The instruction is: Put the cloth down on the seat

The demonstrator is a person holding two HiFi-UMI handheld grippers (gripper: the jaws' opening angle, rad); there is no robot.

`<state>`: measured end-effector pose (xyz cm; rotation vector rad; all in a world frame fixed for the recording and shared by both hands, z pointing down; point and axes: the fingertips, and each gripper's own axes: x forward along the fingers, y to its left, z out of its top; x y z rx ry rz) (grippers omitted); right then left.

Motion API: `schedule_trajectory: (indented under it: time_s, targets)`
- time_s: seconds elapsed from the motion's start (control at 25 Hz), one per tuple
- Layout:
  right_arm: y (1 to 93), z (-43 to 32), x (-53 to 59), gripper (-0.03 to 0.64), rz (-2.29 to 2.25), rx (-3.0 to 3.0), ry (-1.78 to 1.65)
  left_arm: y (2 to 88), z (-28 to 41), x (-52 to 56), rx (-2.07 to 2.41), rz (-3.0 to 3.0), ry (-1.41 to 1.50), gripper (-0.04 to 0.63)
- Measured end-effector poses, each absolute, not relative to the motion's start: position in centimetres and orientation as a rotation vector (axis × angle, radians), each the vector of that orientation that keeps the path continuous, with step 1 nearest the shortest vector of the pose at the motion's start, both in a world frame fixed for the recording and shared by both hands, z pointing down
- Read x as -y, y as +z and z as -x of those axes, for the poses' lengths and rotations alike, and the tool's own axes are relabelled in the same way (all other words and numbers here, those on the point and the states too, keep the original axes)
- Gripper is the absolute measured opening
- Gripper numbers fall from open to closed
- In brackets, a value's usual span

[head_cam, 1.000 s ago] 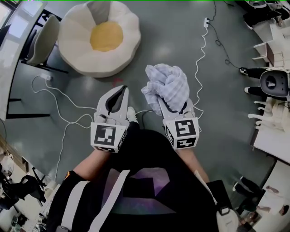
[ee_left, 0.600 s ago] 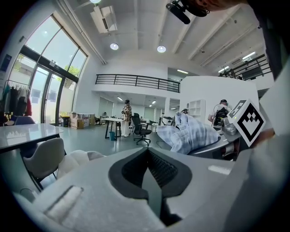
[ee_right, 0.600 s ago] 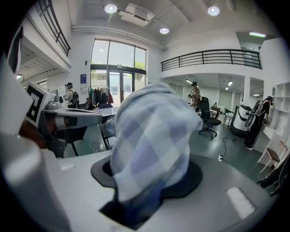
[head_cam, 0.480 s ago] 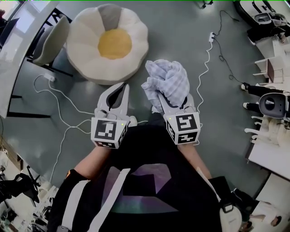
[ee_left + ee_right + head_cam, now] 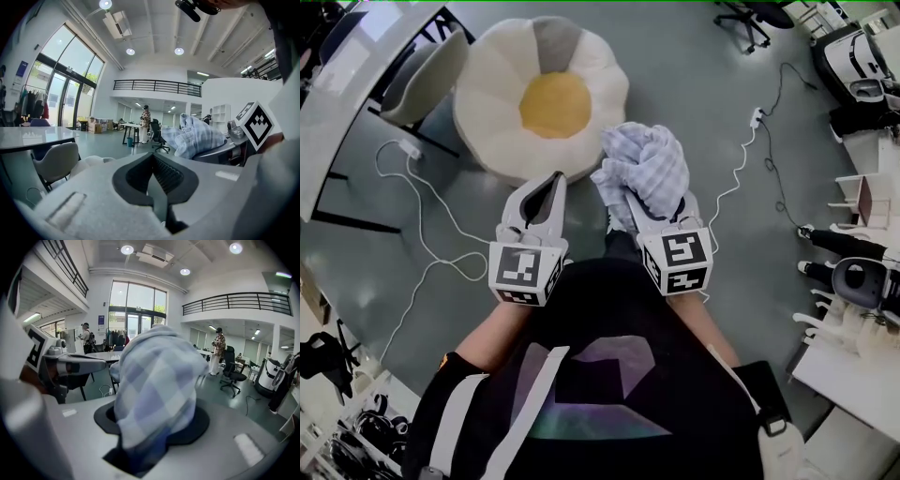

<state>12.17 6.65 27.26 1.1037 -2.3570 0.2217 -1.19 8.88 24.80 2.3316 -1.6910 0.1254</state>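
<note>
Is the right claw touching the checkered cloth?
Touching. The right gripper view shows the cloth bunched up and pinched between the jaws of the right claw.

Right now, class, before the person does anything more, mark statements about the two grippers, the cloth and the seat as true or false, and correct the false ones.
1. The right gripper grips the checked cloth. True.
2. The cloth is spread out on the cushion seat. False: it is bunched up in the right gripper's fingers, off the seat.
3. The left gripper has its fingers together with nothing between them. True.
4. The seat has a blue middle. False: the middle is yellow and the surround is cream.
5. A chair stands to the left of the seat in the head view. True.
</note>
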Motion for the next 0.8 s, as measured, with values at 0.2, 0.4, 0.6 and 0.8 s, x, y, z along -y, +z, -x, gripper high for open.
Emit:
schedule_trajectory:
  time_s: [0.2, 0.4, 0.6, 0.8]
  targets:
    - [27.8, -12.2, -1.3, 0.216, -0.998, 2.374, 0.213, 25.0, 0.8, -4.3, 1.763, -2.247, 0.127, 0.003]
    - [28.0, -12.9, 4.6, 0.216, -0.886, 2.399, 0.209, 24.8, -0.2, 0.4, 1.847, -2.147, 0.144, 0.003]
    - [28.8, -12.5, 9.9, 0.216, -0.754, 2.436, 0.196, 25.0, -0.3, 5.0, 1.946, -2.043, 0.164, 0.003]
    - [29.3, -12.2, 14.2, 0.216, -0.624, 2.47, 0.17, 25.0, -0.8, 8.7, 2.042, -1.949, 0.191, 0.003]
